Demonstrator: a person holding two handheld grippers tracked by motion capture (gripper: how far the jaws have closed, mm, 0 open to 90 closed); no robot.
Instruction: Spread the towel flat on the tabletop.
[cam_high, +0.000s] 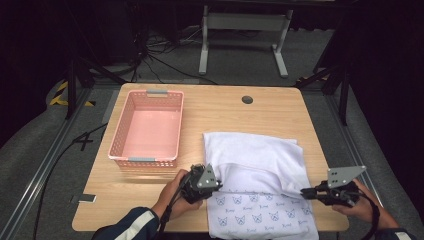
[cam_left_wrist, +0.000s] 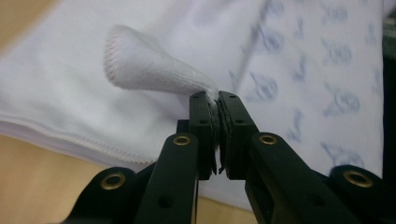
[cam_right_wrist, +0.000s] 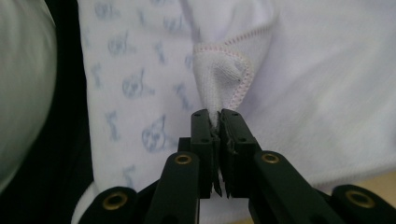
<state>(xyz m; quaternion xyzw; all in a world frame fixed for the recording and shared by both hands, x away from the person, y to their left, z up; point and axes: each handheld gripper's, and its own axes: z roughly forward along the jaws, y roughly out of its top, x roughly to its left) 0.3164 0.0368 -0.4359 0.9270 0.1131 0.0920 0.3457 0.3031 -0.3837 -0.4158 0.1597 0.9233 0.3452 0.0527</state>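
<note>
Towel (cam_high: 260, 150) hem pinched by both grippers, table (cam_high: 280, 107) beyond seemingly open.

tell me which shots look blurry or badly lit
High view: sharp on the table, black surroundings. Left gripper view: cat print on the white cloth smeared, jaws crisp. Right gripper view: stitched hem sharp, a pale blur at the left edge.

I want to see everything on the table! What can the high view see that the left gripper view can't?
High view: the pink basket, the right claw pinching the towel's right edge, the person's hands, the floor behind the table.

Left gripper view: close up, the left claw shut on a pinched-up fold of hem, with its stitching.

Both: the white towel with blue cat prints, and the wooden table.
</note>
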